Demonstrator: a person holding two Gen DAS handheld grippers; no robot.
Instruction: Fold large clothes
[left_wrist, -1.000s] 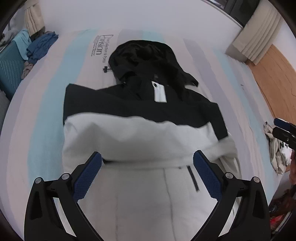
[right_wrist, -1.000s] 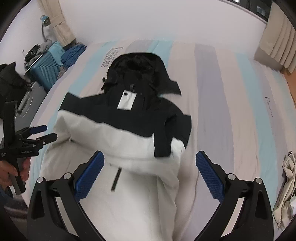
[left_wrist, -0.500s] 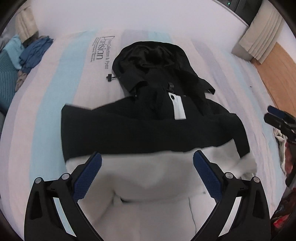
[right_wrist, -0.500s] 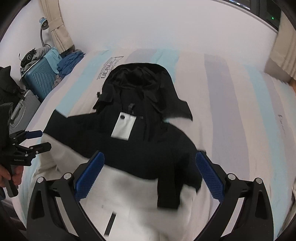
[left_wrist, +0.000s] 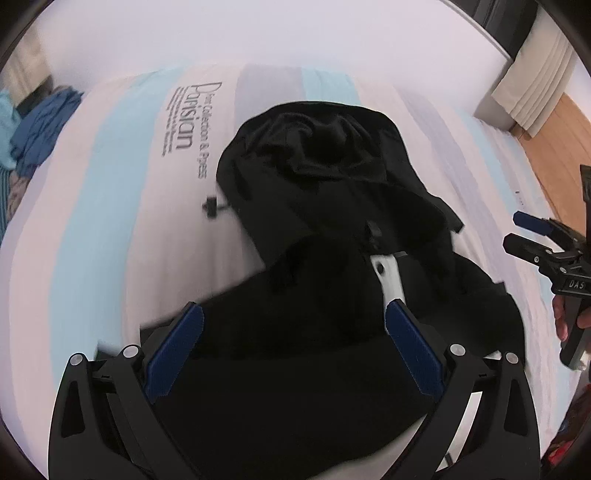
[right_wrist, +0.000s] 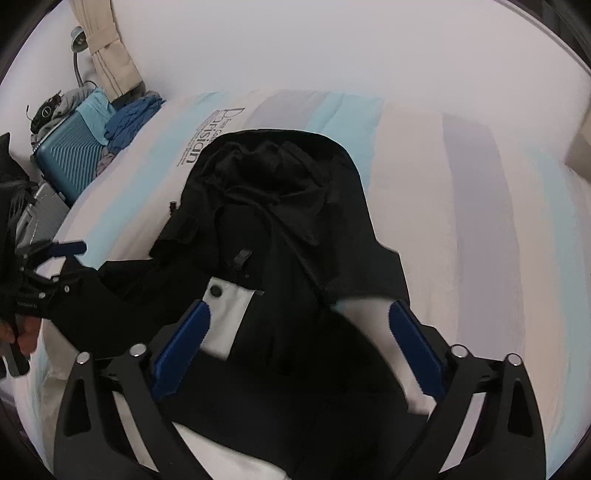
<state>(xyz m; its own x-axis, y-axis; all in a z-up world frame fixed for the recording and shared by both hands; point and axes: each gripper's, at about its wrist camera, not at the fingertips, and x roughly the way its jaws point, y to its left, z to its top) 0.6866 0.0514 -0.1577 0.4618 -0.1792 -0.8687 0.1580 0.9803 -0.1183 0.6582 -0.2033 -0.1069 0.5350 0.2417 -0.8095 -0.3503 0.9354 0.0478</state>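
1. Black and white fabric: the jacket (left_wrist: 325, 295) lies spread on the striped mattress (left_wrist: 110, 221), hood (left_wrist: 325, 155) toward the far wall, white lower body nearest the cameras.
2. The left gripper (left_wrist: 293, 347) hovers over the black upper body of the jacket. Its blue pads (left_wrist: 173, 354) stand wide apart; the claw is released and grasps nothing.
3. The right gripper (right_wrist: 297, 350) hovers over the same garment, above the white collar tab (right_wrist: 229, 310). Its fingers are likewise spread wide, released, with no fabric between them.
4. In the left wrist view, the right gripper appears at the right edge, held by a hand (left_wrist: 569, 317), beside the jacket shoulder.
5. In the right wrist view, the left gripper appears at the left edge, near the jacket's opposite side.
6. A teal suitcase (right_wrist: 70, 158) with blue clothes (right_wrist: 129, 118) on and beside it stands off the mattress's far-left corner. Printed lettering (left_wrist: 192, 122) on the mattress sits just beside the hood.
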